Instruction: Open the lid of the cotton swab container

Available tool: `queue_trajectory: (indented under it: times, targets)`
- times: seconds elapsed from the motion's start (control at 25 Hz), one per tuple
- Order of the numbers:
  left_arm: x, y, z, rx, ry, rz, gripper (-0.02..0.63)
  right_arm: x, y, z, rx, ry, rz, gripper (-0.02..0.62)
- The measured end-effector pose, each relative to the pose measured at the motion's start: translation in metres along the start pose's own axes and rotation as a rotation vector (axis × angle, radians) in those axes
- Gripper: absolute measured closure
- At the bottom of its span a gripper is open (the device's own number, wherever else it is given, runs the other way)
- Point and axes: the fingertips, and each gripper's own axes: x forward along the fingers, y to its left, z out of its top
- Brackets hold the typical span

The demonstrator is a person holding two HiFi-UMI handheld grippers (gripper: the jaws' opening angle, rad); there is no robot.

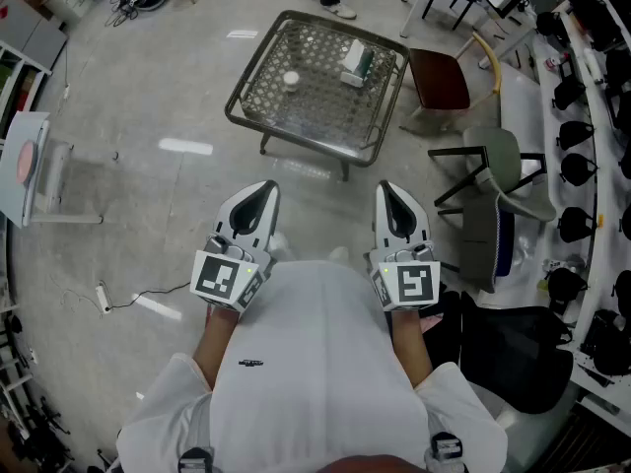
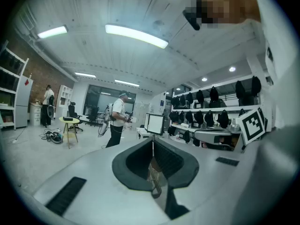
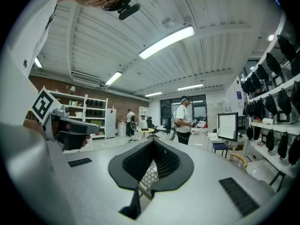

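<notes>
I had the left gripper and right gripper level, jaws closed on nothing. The small white swab container stood on the table well ahead, near a box.

Yr table stands at 12 o'clock on the grey floor: low, dark frame, woven-pattern top. On the top, a small round white container stands upright at approx 9 o'clock from centre. A green-and-white box lies twd 2 o'clock, near the far right corner, well apart from the container. On the floor at yr 9 o'clock lies a white power strip. At yr 1–2 o'clock, a brown-seat chair stands just beside the table.
</notes>
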Motion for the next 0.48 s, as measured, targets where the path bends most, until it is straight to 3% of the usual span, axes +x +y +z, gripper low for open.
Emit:
queue_trajectory:
  times: [0.48]
  targets:
    - [0.018, -0.030, -0.002, 0.013, 0.009, 0.042, 0.597, -0.008, -0.025, 0.005, 0.019, -0.052, 0.073, 0.597]
